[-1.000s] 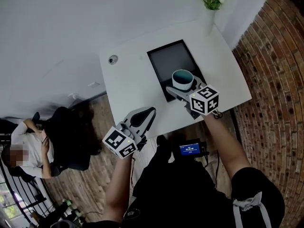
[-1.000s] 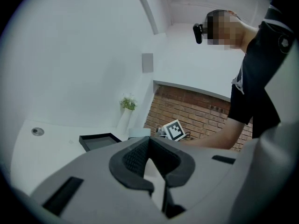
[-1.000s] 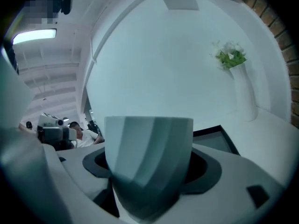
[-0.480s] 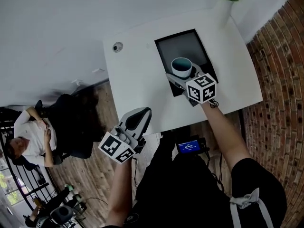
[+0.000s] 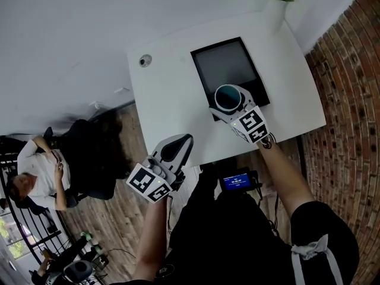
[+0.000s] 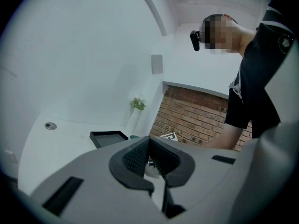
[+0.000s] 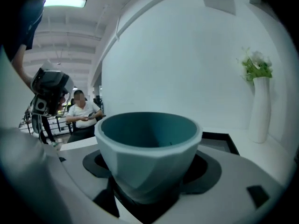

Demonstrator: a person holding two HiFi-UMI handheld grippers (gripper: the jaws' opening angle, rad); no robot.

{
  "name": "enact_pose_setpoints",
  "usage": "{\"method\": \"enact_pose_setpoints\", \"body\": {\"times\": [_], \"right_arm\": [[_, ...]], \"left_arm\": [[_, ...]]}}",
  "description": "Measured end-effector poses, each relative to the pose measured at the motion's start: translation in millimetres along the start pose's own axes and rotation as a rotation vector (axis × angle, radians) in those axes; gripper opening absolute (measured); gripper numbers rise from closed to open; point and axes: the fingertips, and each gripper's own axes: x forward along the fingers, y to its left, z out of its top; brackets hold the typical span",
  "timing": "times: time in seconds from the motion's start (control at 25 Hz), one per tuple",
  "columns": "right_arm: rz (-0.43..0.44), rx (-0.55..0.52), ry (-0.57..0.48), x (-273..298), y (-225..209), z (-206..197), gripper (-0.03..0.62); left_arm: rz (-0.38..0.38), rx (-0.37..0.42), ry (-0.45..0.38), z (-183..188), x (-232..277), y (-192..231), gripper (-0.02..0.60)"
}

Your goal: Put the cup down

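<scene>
A pale cup [image 5: 228,98] with a teal inside sits upright between the jaws of my right gripper [image 5: 226,107], which is shut on it. In the head view it hangs over the near edge of a black tray [image 5: 228,70] on the white table [image 5: 166,100]. The right gripper view shows the cup [image 7: 148,150] close up and empty, with the tray [image 7: 216,140] just behind it. My left gripper [image 5: 176,148] hovers at the table's near edge, away from the cup. In the left gripper view its pads [image 6: 132,157] stand nearly together with nothing between them.
A white vase [image 5: 270,13] with greenery stands at the table's far right corner. A small round fitting [image 5: 144,60] is set into the table's far left part. A brick wall [image 5: 350,117] runs along the right. A seated person [image 5: 32,174] is at the left, beyond the table.
My right gripper has drawn back towards me with the cup, from over the tray's near part to its near edge. The left gripper has hardly shifted.
</scene>
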Motion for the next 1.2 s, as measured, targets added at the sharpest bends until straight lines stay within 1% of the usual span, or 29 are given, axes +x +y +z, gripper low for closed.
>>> {"method": "enact_pose_setpoints", "body": {"times": [0.08,0.16,0.32,0.52,0.6,0.72,1.2], "right_arm": [[0.002,-0.067,0.028,0,7,-4,0.399],[-0.005,-0.094,0.039,0,9,-6,0.399],[-0.032,-0.088,0.035,0,6,-7,0.399],[-0.035,-0.078,0.054,0,6,-10,0.399],[-0.051,-0.073,0.064,0,5,-12,0.4],[-0.081,-0.071,0.097,1,3,-19,0.399],[-0.134,-0.086,0.194,-3,0,-29,0.4]], "left_arm": [[-0.004,0.001,0.003,-1,0,0,0.008],[-0.005,0.003,0.003,0,0,0,0.008],[-0.013,0.008,-0.002,1,0,-1,0.008],[-0.023,0.012,-0.015,3,-3,-6,0.008],[-0.029,0.013,-0.022,3,-5,-8,0.008],[-0.037,0.015,-0.032,5,-8,-11,0.008],[-0.059,0.017,-0.059,4,-24,-18,0.008]]}}
